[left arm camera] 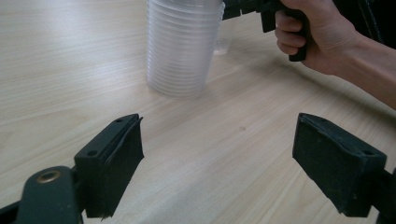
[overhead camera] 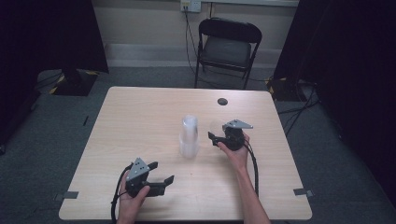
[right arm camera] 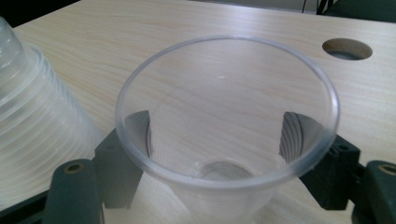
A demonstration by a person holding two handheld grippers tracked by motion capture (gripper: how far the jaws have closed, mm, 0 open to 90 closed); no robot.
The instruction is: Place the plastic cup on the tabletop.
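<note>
A stack of clear plastic cups (overhead camera: 189, 135) (left arm camera: 182, 46) (right arm camera: 28, 107) stands at the middle of the wooden table (overhead camera: 140, 112). Just right of it, a single clear cup (right arm camera: 219, 196) (overhead camera: 215, 127) sits upright on the table. My right gripper (overhead camera: 214, 136) (right arm camera: 219, 135) is shut on this cup, a jaw pressed against each side of its wall. My left gripper (overhead camera: 163, 171) (left arm camera: 219, 126) rests near the table's front left, open with bare table between its jaws, and it points at the stack. In the left gripper view, the right hand (left arm camera: 317, 37) shows beyond the stack.
A round cable hole (overhead camera: 222, 101) (right arm camera: 347, 48) is set in the table's far right part. A black folding chair (overhead camera: 226, 44) stands behind the table. Dark curtains hang at both sides, and a black stand base (overhead camera: 72, 81) sits on the floor at the far left.
</note>
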